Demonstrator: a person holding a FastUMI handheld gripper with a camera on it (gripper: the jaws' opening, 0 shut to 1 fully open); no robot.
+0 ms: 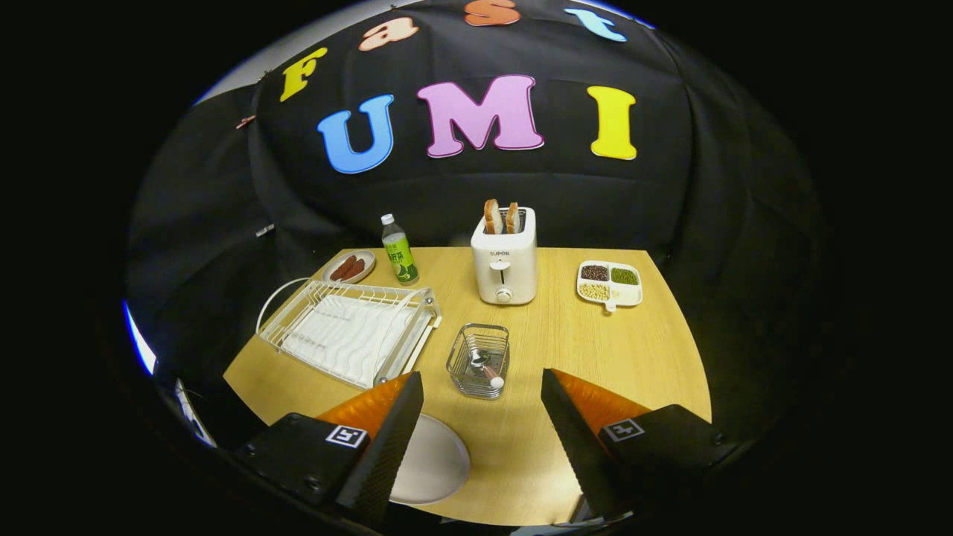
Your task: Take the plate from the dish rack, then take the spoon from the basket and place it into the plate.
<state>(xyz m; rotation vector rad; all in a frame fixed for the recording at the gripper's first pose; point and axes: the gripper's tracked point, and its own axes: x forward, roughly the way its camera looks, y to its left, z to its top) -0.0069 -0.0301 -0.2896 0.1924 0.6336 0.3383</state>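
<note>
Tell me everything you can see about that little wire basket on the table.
The wire basket is a small, square, shiny metal mesh holder standing upright on the wooden table. A spoon lies inside it. It sits right of the dish rack, in front of the toaster, just beyond the open gripper, which touches nothing.

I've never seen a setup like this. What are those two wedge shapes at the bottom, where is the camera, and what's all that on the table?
The camera rides on a hand-held gripper and looks forward along its two fingers, the wedges you noticed. They stand apart, open, holding nothing. Below them is a wooden table. A white plate lies flat beside one finger, out of the dish rack. Just ahead of the fingers a wire basket holds a spoon. Beyond stand a toaster with bread, a bottle, a small dish of sausages and a divided tray of beans.
</note>
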